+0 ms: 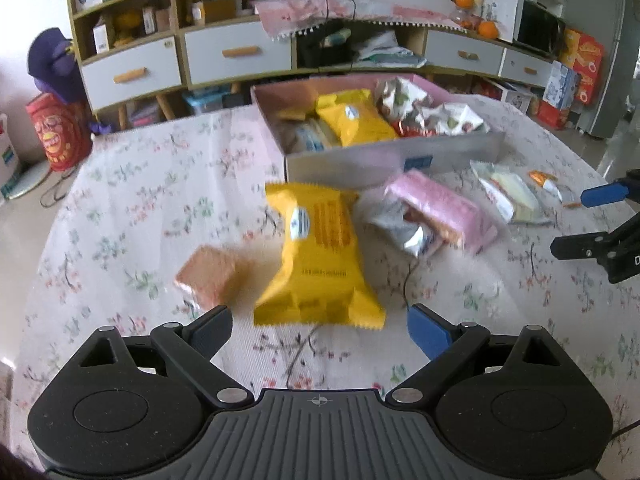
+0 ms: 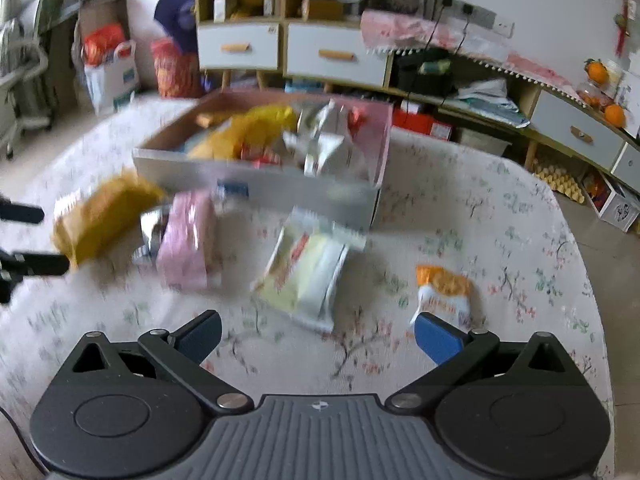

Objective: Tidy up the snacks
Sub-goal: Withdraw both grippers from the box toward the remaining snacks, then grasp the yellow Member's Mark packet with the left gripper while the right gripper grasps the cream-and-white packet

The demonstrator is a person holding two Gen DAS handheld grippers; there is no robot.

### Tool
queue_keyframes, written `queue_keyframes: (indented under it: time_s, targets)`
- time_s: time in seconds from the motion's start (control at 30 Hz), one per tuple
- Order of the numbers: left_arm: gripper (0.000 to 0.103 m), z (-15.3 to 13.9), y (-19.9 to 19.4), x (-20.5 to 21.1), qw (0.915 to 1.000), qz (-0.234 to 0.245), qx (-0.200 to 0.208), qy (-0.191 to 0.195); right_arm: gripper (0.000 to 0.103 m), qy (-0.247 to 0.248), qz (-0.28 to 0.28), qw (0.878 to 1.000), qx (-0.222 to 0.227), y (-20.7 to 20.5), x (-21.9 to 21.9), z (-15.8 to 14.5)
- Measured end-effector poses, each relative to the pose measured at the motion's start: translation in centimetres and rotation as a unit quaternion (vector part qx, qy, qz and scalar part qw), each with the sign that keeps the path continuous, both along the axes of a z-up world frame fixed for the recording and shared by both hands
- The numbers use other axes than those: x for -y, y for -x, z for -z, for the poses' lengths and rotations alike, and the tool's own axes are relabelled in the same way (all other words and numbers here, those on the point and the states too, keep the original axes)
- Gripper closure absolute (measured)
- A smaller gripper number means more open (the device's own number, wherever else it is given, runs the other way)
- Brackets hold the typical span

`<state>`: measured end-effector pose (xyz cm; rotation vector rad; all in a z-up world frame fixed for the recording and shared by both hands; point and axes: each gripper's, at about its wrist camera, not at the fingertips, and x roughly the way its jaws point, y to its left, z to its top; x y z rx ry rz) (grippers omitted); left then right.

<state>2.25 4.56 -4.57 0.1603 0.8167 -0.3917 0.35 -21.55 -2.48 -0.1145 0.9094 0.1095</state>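
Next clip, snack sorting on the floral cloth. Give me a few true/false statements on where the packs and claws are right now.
1. The box already holds snacks. True.
2. The left claw is shut on the yellow pack. False: it is open, and the pack lies on the cloth ahead of it.
3. A pink pack lies outside the box. True.
4. The right claw holds the orange pack. False: it is open and empty.
5. The box is empty. False: a yellow pack and silver ones are inside.
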Motion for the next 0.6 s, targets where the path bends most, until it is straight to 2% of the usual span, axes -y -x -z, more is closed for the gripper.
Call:
queue_keyframes:
  time_s: [0.2,0.3,0.37,0.6]
  targets:
    - [0.007,1.7,0.1,0.2,0.9998,0.011,-0.015,-0.002,0.021,-0.007,-0.018,1.0,-0.021,0.4,-0.6,1.5]
    - [0.003,2.1,0.4,0.5,0.9999,0.012,0.002,-0.008,0.021,-0.021,-0.009,0.999,-0.038,0.1,-0.6,2.4]
    - [0.001,2.3,0.3,0.4,0.9999,0.009,0.005,-0.002,0.021,-0.04,0.002,0.999,-0.03,0.1,-0.2,2.6]
    - [0.0,2.5,-0.2,0.6,0.9997,0.007,0.022,0.004,0.021,-0.042,0.008,0.999,0.008,-0.1,-0.2,3.2]
